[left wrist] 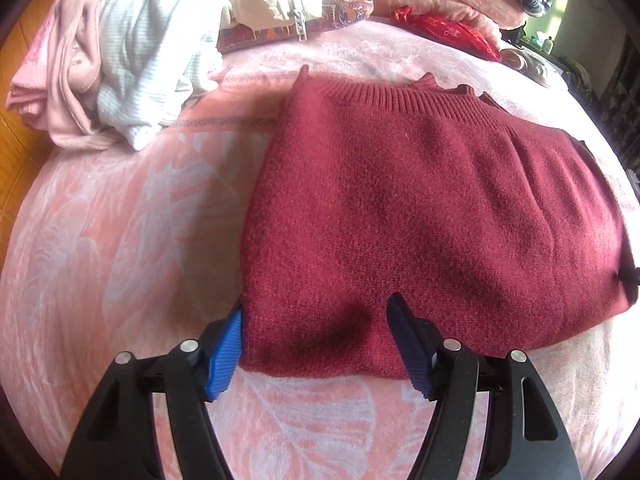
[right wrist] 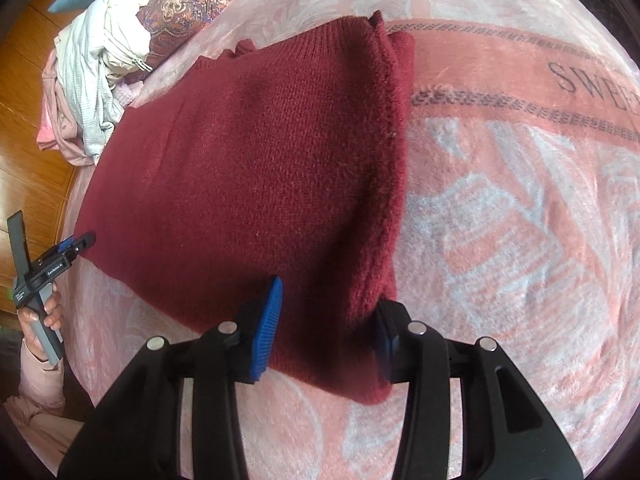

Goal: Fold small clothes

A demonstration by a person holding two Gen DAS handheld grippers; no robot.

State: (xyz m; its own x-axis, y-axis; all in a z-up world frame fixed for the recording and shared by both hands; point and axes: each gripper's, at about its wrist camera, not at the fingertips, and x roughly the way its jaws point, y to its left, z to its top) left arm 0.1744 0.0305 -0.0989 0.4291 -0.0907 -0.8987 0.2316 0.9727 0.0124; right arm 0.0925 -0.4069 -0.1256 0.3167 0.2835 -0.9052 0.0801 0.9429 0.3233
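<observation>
The folded dark red sweater point(left wrist: 420, 208) is lying flat on the pink blanket point(left wrist: 120, 240), near its front edge. The left gripper point(left wrist: 316, 320) is standing wide open over one near corner, gripping nothing. The right gripper point(right wrist: 328, 308) is standing partly open around the other near corner, not pressing it.

The left gripper point(left wrist: 314, 312) is held pointing steeply down, its jaws spread apart with nothing pinched. The right gripper point(right wrist: 330, 300) is likewise tilted down, jaws parted less widely. The left hand point(right wrist: 42, 314) is wrapped around its gripper's handle.
</observation>
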